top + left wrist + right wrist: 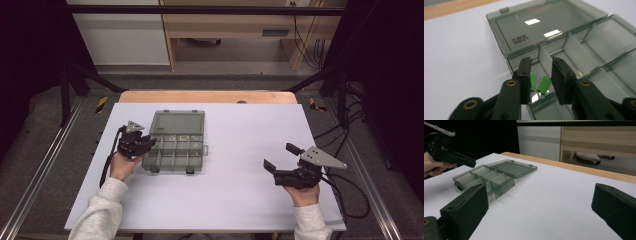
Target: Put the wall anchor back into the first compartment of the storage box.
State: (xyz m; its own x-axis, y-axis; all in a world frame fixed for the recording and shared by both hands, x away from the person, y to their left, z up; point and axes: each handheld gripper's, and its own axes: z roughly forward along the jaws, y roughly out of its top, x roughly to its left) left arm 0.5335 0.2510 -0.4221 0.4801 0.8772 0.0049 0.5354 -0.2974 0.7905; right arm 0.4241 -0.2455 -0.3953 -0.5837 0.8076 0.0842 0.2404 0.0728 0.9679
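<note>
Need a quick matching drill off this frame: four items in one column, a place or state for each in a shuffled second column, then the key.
Column 1
1. left gripper
2. right gripper
3. green pieces
4. box lid

Column 2
A. lying in a compartment at the box's left end
B. swung open, flat on the table
C. jaws wide apart, over bare white table well right of the box
D. jaws a little apart, over the box's left end, above the green pieces

Pairs: 1-D, 2-C, 3-A, 4-B
</note>
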